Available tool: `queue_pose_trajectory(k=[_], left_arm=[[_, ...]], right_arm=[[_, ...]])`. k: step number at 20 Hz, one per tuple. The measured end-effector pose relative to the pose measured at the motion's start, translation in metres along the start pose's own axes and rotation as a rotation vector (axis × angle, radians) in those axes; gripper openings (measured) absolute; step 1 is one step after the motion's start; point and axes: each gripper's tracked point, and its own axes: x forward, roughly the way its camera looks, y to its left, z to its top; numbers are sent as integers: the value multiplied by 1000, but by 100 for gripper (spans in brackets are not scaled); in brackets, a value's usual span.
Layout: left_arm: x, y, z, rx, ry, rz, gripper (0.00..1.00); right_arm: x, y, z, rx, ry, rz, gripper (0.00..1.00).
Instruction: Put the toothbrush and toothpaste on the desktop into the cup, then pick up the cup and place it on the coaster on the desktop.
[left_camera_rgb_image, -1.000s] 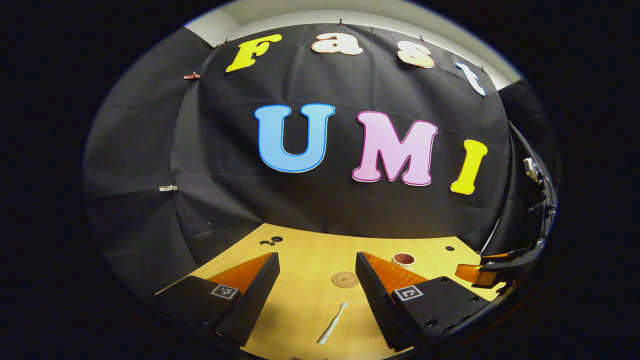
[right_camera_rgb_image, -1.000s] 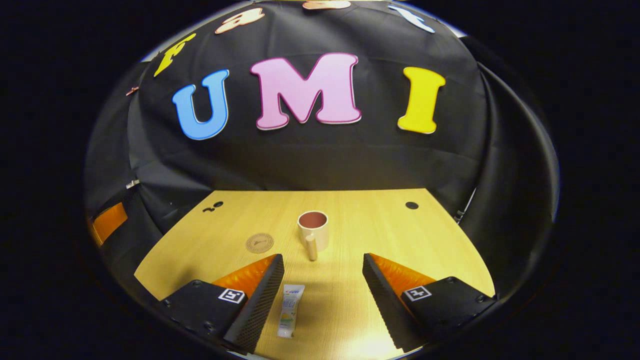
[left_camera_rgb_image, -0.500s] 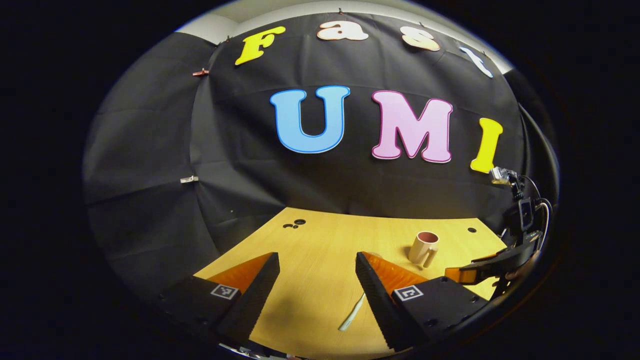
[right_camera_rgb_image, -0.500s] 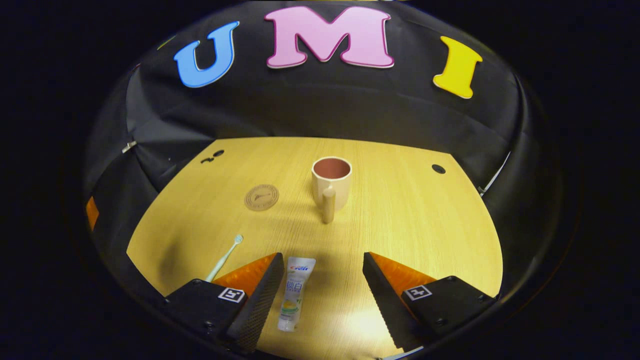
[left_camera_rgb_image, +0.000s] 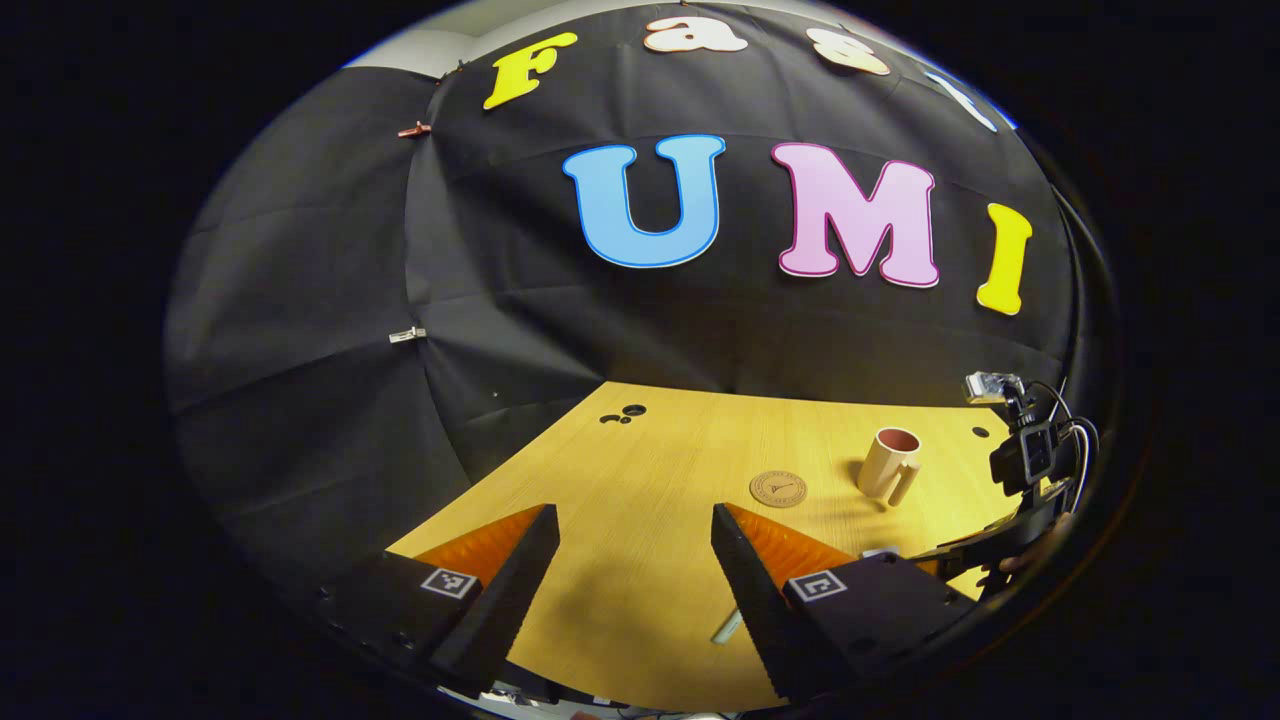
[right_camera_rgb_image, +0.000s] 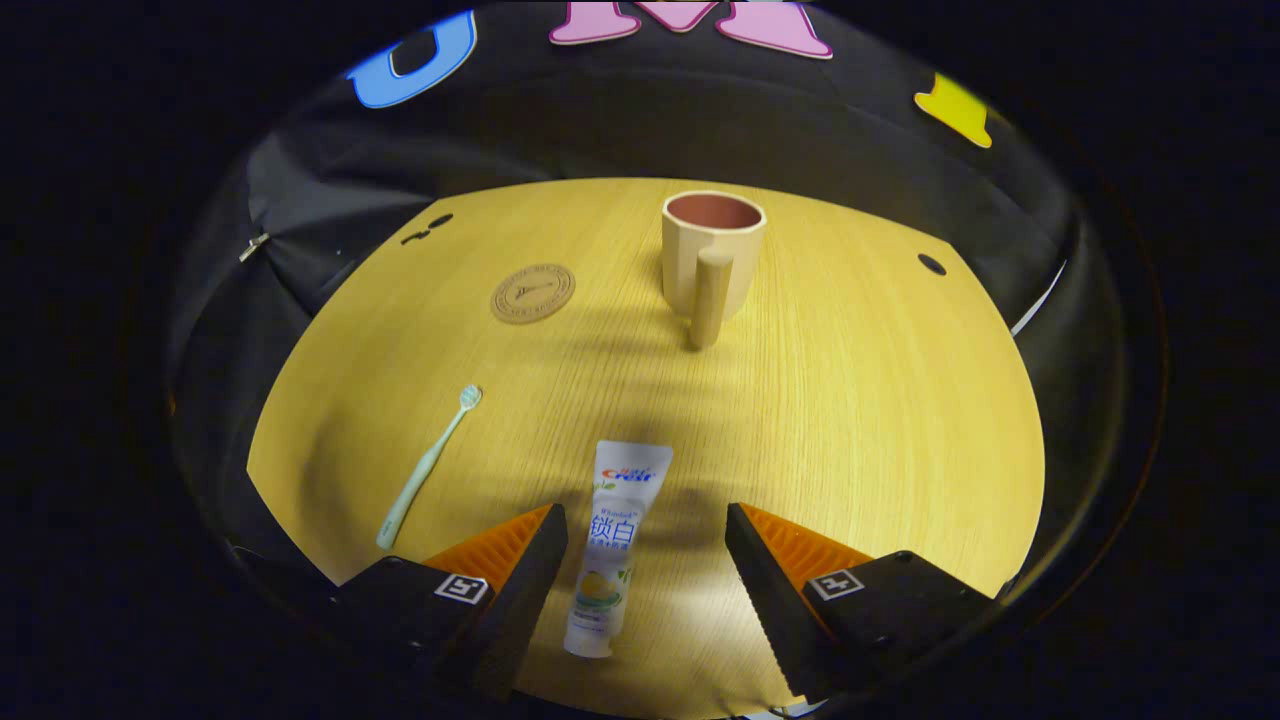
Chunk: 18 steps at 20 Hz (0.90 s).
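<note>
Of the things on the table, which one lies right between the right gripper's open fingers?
The toothpaste tube, lying flat between the right gripper's fingers, untouched. The toothbrush lies off to its left; the cup and coaster sit farther ahead.

In the right gripper view the cup (right_camera_rgb_image: 712, 250) stands upright toward the back of the desktop (right_camera_rgb_image: 880, 420); the coaster (right_camera_rgb_image: 532, 293) lies to its left, apart from it, the toothpaste (right_camera_rgb_image: 612, 545) lies well in front of it, and the toothbrush (right_camera_rgb_image: 428, 466) in front and farther left
</note>
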Motion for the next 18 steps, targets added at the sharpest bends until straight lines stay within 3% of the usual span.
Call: queue_pose_trajectory(k=[9,13,17,18], left_arm=[[0,-17,-11,10,41,-42,97],[-1,-18,-5,20,32,-51,96],[-1,-17,-13,38,51,-48,96],[-2,-16,-15,40,55,-48,96]], right_arm=[[25,8,-27,51,100,-15,99],[29,2,-26,51,106,-57,97],[32,1,-27,38,143,-71,68],[30,3,-24,37,152,-55,44]])
